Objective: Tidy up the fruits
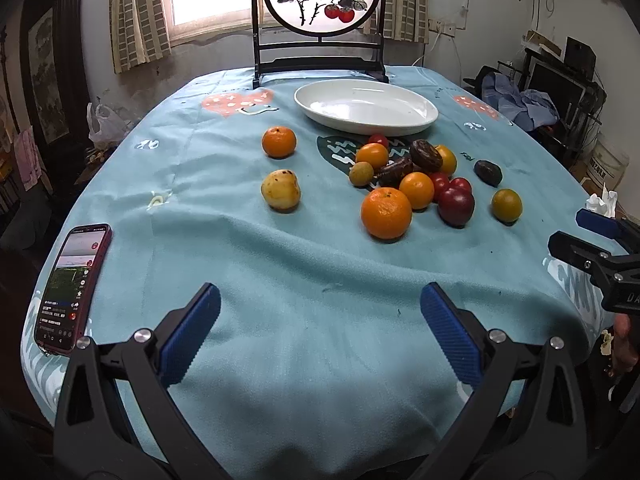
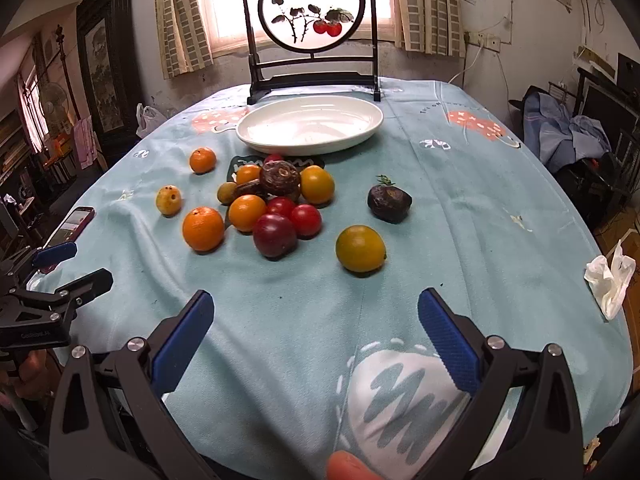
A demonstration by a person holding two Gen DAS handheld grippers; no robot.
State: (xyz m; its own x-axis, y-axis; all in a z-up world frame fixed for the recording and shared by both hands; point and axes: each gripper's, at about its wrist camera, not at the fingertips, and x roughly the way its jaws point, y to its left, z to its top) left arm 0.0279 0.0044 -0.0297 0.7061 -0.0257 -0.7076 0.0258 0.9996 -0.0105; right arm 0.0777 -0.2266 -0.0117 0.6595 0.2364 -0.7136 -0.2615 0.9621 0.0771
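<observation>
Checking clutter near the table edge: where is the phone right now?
The phone lies screen-up on the tablecloth at the near left table edge in the left wrist view, left of the left gripper, well away from the yellow pear.

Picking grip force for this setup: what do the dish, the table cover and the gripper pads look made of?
Dish: probably glazed ceramic, white and glossy with window glare; melamine is possible.
Cover: soft fleecy fabric, matte, with folds and a fuzzy nap.
Pads: blue, ridged, likely rubber or textured plastic, on both the left gripper and the right gripper.

Fruits [image 1: 416, 178] before plate [image 1: 366, 107]
</observation>
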